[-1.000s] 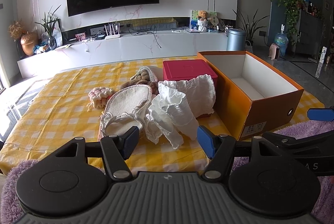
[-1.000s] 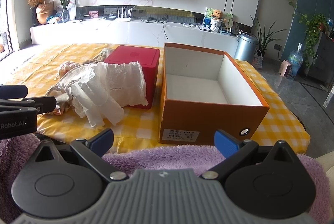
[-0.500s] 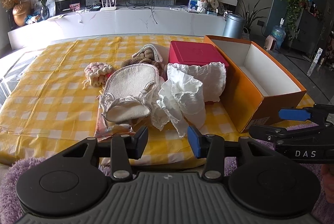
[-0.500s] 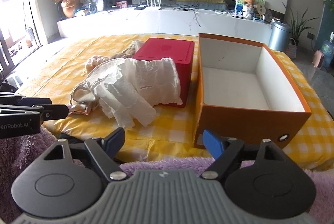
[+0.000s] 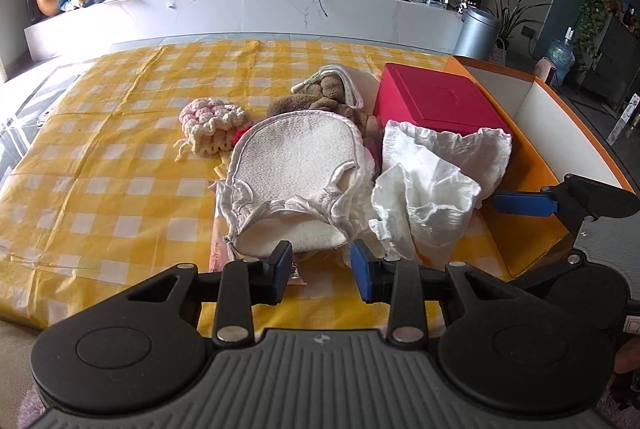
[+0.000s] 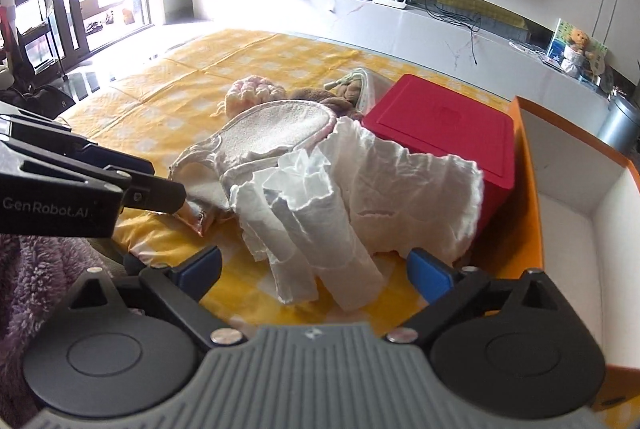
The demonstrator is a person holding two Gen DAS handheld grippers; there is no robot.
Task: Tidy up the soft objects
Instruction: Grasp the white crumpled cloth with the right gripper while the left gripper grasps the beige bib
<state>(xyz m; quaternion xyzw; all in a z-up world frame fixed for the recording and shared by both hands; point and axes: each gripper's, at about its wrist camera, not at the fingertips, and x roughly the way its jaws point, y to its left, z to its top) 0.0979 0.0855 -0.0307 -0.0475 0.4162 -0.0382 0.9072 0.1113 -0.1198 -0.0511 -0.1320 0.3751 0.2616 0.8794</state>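
A pile of soft things lies on the yellow checked tablecloth [image 5: 100,165]: a cream terry bib [image 5: 296,165], a crumpled white cloth [image 5: 432,181], a pink and cream knitted piece [image 5: 208,121] and a brown plush toy [image 5: 328,93]. My left gripper [image 5: 320,267] is open, just short of the bib's near edge, holding nothing. My right gripper [image 6: 316,269] is open wide around the hanging end of the white cloth [image 6: 320,213], not closed on it. The left gripper's fingers [image 6: 160,189] show in the right wrist view by the bib [image 6: 276,129].
An open orange box [image 5: 540,133] with a white inside stands at the right, also in the right wrist view [image 6: 568,197]. A red lidded box [image 5: 436,101] sits between it and the pile. A purple fleece [image 6: 24,277] lies at the near left edge.
Both grippers have moved forward and down to the pile. The left one now sits at the bib's edge, its gap slightly wider. The right one swung left to straddle the white cloth.
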